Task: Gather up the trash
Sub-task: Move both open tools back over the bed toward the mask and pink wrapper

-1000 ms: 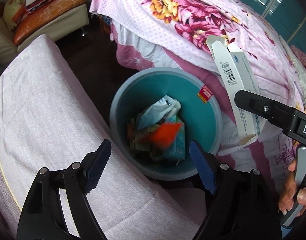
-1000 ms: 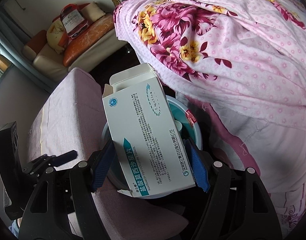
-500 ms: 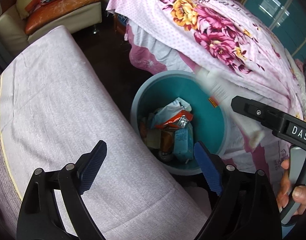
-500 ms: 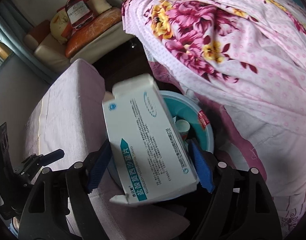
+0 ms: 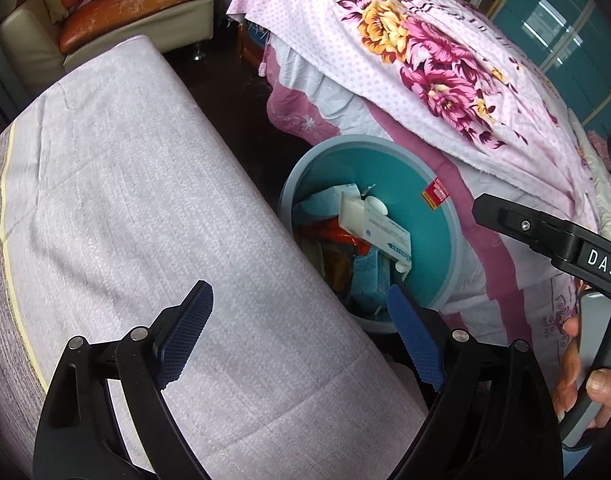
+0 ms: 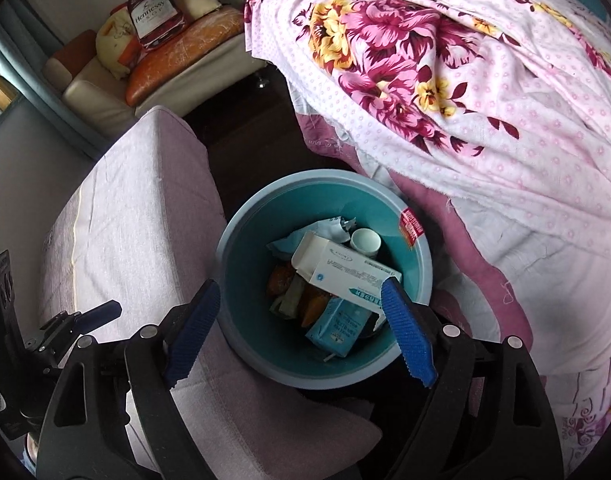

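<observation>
- The box (image 6: 345, 270) is seen lying in the bin (image 6: 241, 344), on top of the other trash
- The right gripper (image 6: 301, 332) is spread wide, its jaws having just been opening, nothing between them
- The left gripper (image 5: 301, 340) is held open and empty

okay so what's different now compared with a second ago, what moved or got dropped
The white medicine box left the right hand-held gripper, whose jaws have just been opening, and fell into the teal bin; it now lies on the other trash, nothing between the pads. The left hand-held gripper slid sideways, empty and open. The bin and the floral bedspread stayed put.
</observation>
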Motion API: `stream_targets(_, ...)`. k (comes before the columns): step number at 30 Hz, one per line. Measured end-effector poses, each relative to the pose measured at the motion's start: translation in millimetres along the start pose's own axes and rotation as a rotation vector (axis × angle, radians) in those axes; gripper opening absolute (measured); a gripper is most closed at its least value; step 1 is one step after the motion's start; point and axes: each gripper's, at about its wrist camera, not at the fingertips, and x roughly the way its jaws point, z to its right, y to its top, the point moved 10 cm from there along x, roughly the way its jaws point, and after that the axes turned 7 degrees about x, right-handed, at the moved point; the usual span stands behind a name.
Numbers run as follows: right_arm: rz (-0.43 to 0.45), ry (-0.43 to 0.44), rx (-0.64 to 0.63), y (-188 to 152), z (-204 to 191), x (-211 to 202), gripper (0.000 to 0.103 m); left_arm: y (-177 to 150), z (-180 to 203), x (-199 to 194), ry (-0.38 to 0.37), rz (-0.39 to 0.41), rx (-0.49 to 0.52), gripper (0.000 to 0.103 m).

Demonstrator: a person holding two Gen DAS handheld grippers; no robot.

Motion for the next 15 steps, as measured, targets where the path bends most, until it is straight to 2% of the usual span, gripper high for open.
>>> stream_targets(15, -0.01, -0.009, -0.064, -25.5, -41.7, -16.2, 0.082, -26.5, -27.9, -32.9, -0.01, 0.04, -0.052, 0.09)
